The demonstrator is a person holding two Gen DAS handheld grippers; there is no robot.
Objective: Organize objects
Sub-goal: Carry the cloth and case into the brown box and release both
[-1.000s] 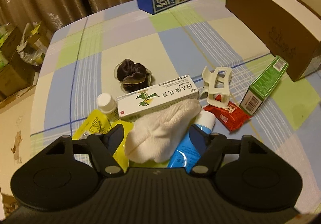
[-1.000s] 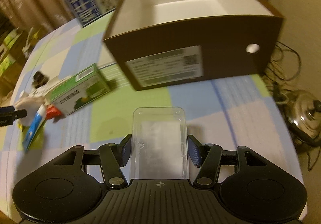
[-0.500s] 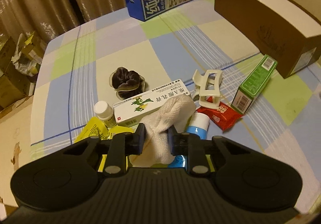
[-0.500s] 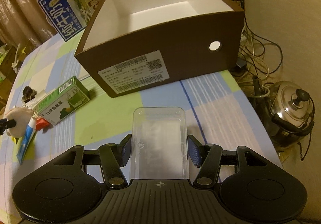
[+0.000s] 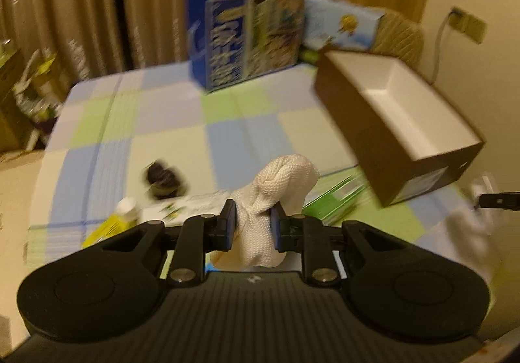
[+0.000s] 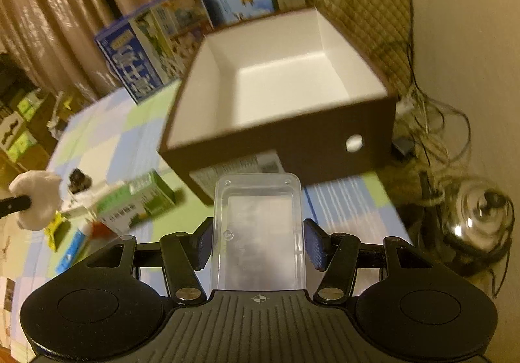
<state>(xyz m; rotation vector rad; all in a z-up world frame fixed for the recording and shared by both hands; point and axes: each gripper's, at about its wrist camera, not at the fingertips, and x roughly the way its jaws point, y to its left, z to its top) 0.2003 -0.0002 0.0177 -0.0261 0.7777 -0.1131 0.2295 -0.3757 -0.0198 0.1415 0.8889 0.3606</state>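
My left gripper [image 5: 252,226] is shut on a white knitted cloth [image 5: 279,187], lifted above the checked table; the same cloth [image 6: 37,200] shows at the left edge of the right wrist view. My right gripper [image 6: 258,242] is shut on a clear plastic box [image 6: 258,233] and hovers just before the brown cardboard box [image 6: 276,89], whose white inside is empty. That brown box [image 5: 399,128] sits to the right in the left wrist view. Blurred below lie a green carton [image 6: 136,203], a dark scrunchie [image 5: 162,181], a white bottle [image 5: 128,207] and a blue tube [image 6: 73,249].
A blue milk carton box [image 5: 247,37] and another printed box [image 5: 341,24] stand at the table's far edge. A quilted chair back [image 6: 357,5], cables and a steel kettle [image 6: 477,223] are off the table to the right. Curtains hang behind.
My left gripper closed on the white cloth and lifted it off the pile. My right gripper rose with the clear box, so the brown box's inside now shows.
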